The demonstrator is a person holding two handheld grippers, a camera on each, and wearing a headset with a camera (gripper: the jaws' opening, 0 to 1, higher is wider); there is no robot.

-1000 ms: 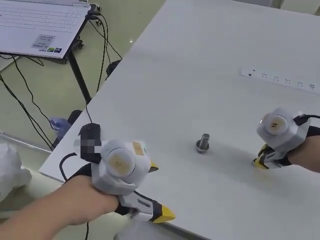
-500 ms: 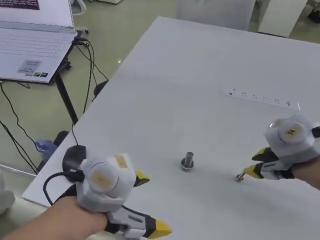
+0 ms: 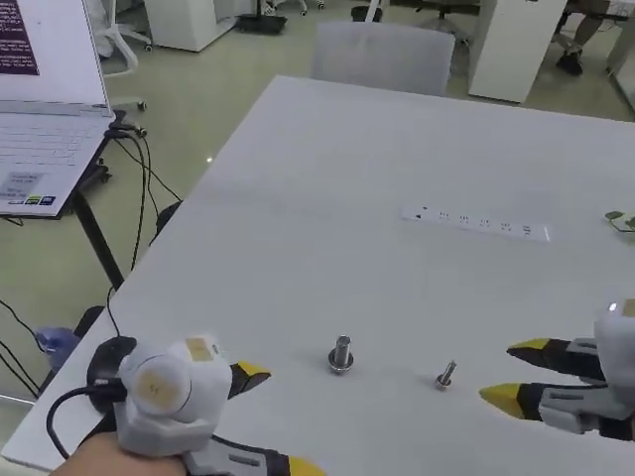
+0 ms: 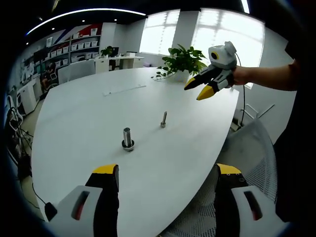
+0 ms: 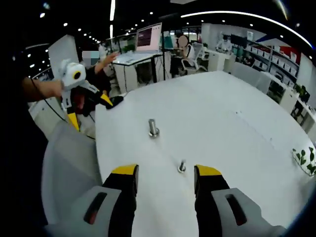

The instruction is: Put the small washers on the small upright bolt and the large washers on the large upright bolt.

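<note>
Upright small bolt (image 3: 445, 375) beside large bolt (image 3: 340, 355) — right gripper (image 3: 497, 372) near (jaws apart).

On the table (image 3: 327, 188) — large bolt (image 3: 340, 355) left of small bolt (image 3: 445, 375) (both upright), power strip (image 3: 474, 222) behind.

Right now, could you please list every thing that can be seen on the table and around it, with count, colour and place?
table: one, white, under the bolts
large bolt: one, silver, upright on the near part of the table
small bolt: one, silver, upright, right of the large bolt
power strip: one, white, flat on the table farther back
laptop: one, pale, open, on a stand left of the table
chair: one, grey, at the table's far edge
plant: one, green, beyond the table
left gripper: one, white with yellow tips, open, at the near left edge
right gripper: one, white with yellow tips, open, just right of the small bolt
</note>
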